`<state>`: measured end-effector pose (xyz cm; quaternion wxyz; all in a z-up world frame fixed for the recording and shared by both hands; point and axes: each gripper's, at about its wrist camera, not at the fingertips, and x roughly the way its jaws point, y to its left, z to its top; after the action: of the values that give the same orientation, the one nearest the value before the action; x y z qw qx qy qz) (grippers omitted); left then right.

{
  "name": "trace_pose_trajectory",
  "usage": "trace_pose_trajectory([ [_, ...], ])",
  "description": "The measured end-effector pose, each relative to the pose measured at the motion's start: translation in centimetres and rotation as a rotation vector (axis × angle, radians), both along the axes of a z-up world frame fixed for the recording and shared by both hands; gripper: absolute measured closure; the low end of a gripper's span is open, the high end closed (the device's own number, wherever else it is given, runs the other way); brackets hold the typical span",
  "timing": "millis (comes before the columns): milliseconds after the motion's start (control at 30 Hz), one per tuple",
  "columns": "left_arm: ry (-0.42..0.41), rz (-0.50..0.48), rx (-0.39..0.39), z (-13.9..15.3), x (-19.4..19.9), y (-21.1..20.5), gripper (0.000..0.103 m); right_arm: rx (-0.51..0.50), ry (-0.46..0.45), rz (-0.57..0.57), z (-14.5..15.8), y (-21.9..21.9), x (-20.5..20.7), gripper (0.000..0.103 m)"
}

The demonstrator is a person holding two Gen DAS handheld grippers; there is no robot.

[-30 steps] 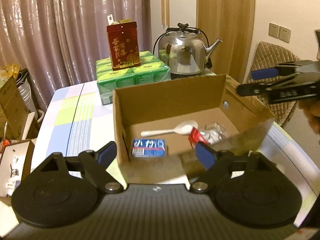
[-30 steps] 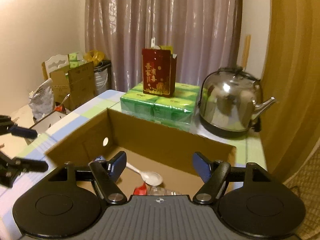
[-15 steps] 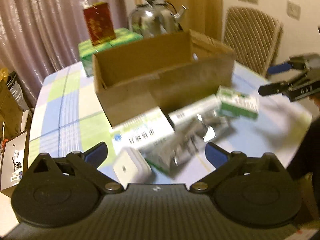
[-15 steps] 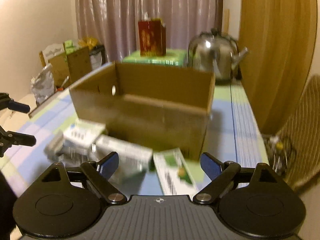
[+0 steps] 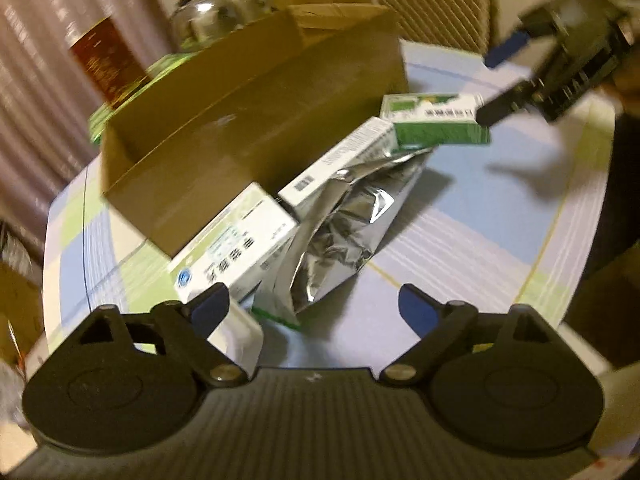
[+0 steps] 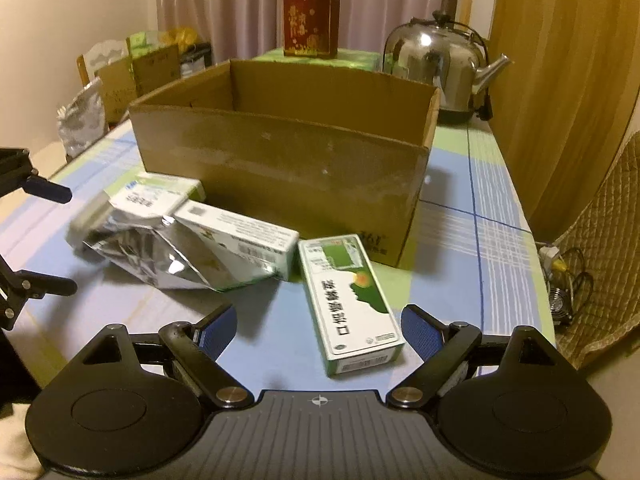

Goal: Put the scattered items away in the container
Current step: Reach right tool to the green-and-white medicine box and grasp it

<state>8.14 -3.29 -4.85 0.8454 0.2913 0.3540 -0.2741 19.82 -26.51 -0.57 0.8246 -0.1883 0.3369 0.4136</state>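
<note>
Both tools point down at a slant toward the bench. The left tool (image 5: 314,300) has its two blue-padded fingers (image 5: 210,306) spread wide, with nothing pressed between the pads; its jaws have just been closing a little from a wider spread. The right tool (image 6: 318,322) also stands wide open with nothing gripped, its jaws having just been opening. In the right wrist view the left tool shows at the left edge, fingers apart. In the blurred left wrist view the right tool shows at the upper right, fingers apart, with part of a hand (image 5: 628,76) behind it.
</note>
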Motion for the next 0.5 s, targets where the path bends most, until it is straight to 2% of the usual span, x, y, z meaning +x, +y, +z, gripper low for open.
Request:
trace_pose_trajectory([
  [100,-0.016,-0.035,0.024,-0.5,0.6,-1.0,0.021,-0.026,0.013,-0.001,-0.8,0.2,1.1,0.016],
  [267,-0.021,-0.063,0.023,-0.9,1.9,-2.2,0.022,-0.056,0.034,0.02,-1.9,1.0,2.7,0.017],
  [467,-0.004,-0.077,0.026,-1.3,3.2,-3.1,0.032,-0.087,0.044,0.062,-3.1,2.3,4.3,0.017],
  [500,-0.001,-0.078,0.028,-1.4,3.3,-3.2,0.034,-0.095,0.042,0.068,-3.3,2.5,4.5,0.021],
])
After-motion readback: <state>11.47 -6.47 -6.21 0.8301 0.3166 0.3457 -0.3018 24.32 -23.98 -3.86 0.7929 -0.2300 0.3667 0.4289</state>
